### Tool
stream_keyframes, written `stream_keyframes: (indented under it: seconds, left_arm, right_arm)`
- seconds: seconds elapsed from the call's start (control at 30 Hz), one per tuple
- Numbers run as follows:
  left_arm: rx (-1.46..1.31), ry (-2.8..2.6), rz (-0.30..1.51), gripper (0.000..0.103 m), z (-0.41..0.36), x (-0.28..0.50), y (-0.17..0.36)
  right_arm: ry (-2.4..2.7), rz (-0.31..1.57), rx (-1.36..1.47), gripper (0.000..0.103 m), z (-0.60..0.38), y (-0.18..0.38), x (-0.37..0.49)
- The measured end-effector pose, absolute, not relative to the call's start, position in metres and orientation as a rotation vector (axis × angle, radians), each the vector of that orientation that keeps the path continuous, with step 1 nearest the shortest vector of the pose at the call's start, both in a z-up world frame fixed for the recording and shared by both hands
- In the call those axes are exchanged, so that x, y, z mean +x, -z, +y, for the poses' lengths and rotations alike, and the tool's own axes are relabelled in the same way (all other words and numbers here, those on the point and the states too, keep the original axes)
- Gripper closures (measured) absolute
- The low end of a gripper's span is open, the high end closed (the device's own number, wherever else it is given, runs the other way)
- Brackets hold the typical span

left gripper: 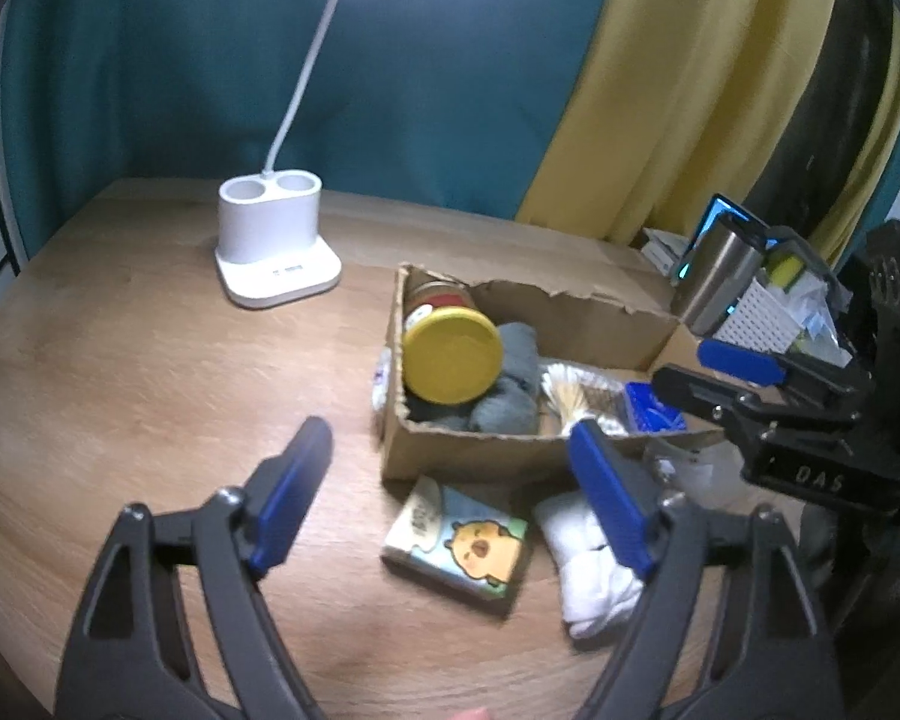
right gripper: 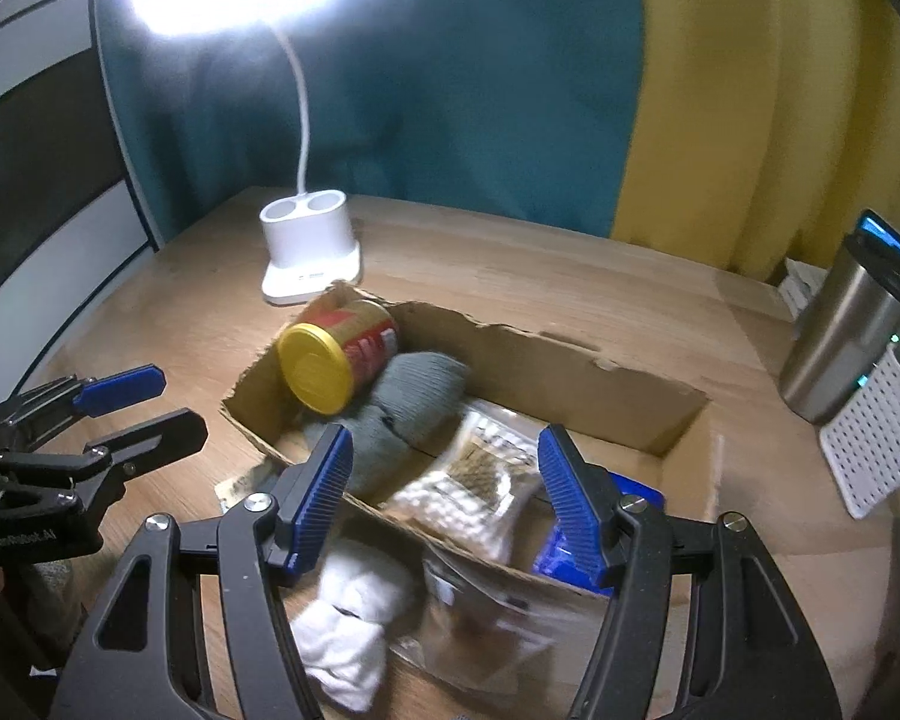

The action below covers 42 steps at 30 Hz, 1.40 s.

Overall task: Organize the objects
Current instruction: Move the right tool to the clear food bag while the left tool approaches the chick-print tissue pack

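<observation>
white socks (right gripper: 345,630) on wood desk (left gripper: 150,360), teal curtain (left gripper: 420,90) behind

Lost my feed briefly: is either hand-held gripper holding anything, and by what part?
Nothing is held. The left hand-held gripper and right hand-held gripper both stand open, above the wooden table.

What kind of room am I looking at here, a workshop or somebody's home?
Most likely a home, perhaps a bedroom desk or side table. A white desk lamp stands lit on a wooden tabletop before teal and yellow curtains, and a torn cardboard box holds everyday things such as a yellow-lidded can.
</observation>
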<state>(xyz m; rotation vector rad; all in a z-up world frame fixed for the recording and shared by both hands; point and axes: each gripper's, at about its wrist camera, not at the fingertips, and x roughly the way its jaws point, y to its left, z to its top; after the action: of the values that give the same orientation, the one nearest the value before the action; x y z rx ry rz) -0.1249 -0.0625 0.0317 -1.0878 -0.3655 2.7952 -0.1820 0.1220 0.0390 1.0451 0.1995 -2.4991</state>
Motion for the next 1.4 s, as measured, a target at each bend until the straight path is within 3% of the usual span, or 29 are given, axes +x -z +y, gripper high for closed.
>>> stream_keyframes:
  seconds: [0.13,1.4]
  left_arm:
    - [-1.102,-2.79,-0.356,0.02,-0.055,-0.124,-0.031]
    - [-1.155,-2.752,-0.268,0.02,-0.023,-0.109,-0.012]
  right_arm:
    - [2.521,0.184,1.043,0.026,0.136,-0.04,-0.175]
    - [2.568,0.081,1.109,0.026,0.186,-0.013,-0.136]
